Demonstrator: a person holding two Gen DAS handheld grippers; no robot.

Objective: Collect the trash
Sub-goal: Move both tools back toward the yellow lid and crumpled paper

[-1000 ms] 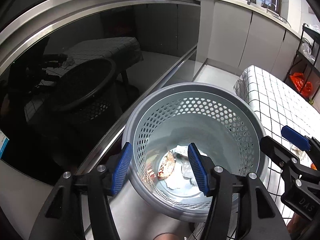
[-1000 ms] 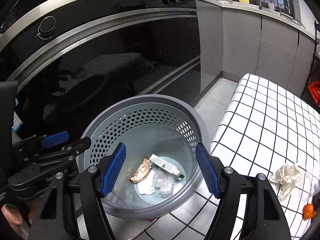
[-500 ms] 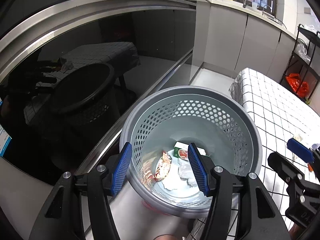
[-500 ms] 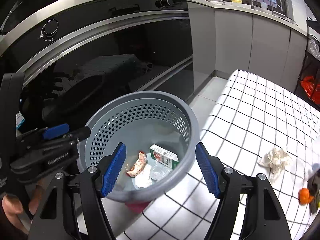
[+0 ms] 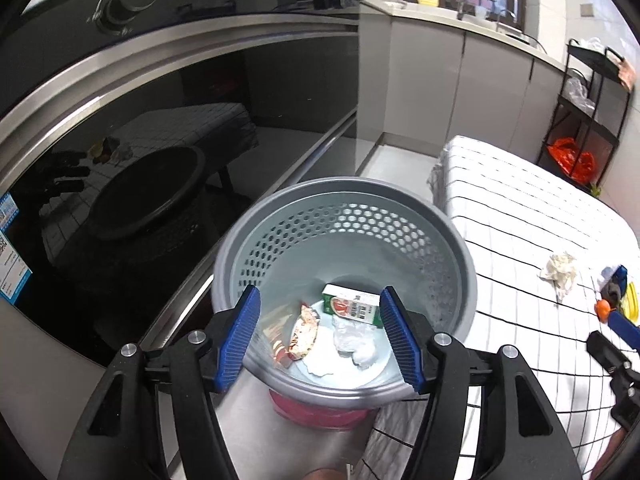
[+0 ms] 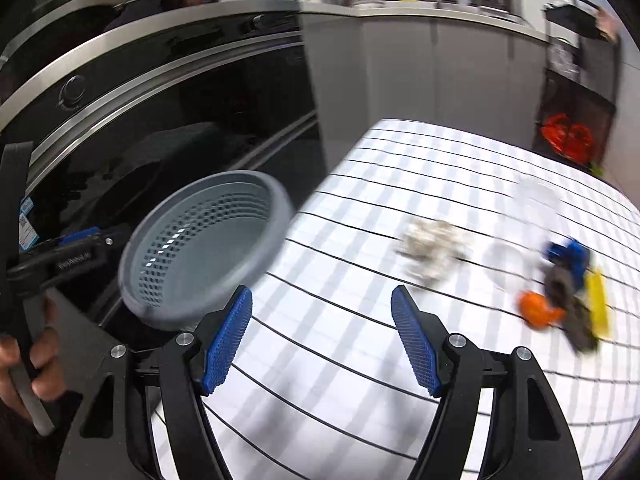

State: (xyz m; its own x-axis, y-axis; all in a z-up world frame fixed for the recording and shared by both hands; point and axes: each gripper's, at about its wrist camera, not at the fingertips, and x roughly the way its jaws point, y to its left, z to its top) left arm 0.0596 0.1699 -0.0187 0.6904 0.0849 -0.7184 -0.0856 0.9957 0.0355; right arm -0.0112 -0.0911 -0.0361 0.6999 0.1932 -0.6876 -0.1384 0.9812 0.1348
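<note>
trash mostly binned, some left on the table

carton (image 5: 351,305), wrapper (image 5: 302,334) and tissue sit in the grey basket (image 5: 280,220). left gripper (image 5: 320,336), jaws just widening, and right gripper (image 6: 322,338) both spread, empty. crumpled paper (image 6: 430,249) lies on the checked table (image 6: 360,360).

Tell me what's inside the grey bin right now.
Inside the bin lie a small green and white carton, a snack wrapper and crumpled white tissue. Anything beneath them is covered.
</note>
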